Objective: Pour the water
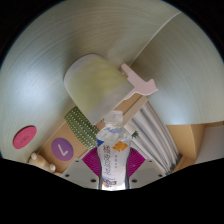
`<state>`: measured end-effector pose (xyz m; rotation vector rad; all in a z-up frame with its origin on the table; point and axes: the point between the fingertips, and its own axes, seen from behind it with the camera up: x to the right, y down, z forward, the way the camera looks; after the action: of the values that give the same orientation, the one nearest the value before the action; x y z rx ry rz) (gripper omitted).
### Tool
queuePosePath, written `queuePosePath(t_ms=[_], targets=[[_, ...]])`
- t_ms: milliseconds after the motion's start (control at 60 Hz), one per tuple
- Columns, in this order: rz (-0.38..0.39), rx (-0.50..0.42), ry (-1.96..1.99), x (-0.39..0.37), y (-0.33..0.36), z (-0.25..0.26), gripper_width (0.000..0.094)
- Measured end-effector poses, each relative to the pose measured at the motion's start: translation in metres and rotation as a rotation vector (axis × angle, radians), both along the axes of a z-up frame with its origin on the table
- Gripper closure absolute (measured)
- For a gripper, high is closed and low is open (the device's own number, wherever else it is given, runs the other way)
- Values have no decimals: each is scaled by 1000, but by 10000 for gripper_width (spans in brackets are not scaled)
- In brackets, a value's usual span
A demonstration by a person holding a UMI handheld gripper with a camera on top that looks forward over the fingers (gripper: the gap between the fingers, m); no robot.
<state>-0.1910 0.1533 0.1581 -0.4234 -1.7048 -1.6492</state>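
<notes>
My gripper (pixel 113 166) is shut on a clear water bottle (pixel 113 150) with a white, orange and blue label. Both magenta pads (pixel 92 160) press on its sides. The bottle's neck (pixel 113 122) points ahead toward a pale yellow cup (pixel 95 80), which stands just beyond it on a round, pale table top (pixel 70 40). A pale pink handle-like part (pixel 140 83) sticks out at the cup's right side. I cannot tell whether water is flowing or whether the bottle's cap is on.
A green dotted object (pixel 80 123) lies left of the bottle's neck. A pink disc (pixel 24 137) and a purple disc marked 7 (pixel 62 148) lie farther left. A grey striped cloth (pixel 155 135) lies right of the bottle, with tan surface (pixel 190 135) beyond it.
</notes>
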Motion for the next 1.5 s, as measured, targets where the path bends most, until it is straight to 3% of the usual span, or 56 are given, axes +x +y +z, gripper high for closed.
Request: queuePosePath(t_ms=[183,450,550,717,783,950,1267,1450,1500], targets=[[-43,-41,523,19,-4,43,639],[-52,-258,1573,76,-22,101,641],[-55,-326,1875,102,-23,94,641],[-126,-423,2230,141,-17,50,641],[-174,-458,2306,147,-11,20,640],[-197,-502,2306,146,-4,-26,642],[-177,-519,2312,140,-1,-41,620],[-173,-524,2315,140,-3,-40,427],[-197,-521,2304,142,-6,-43,335]])
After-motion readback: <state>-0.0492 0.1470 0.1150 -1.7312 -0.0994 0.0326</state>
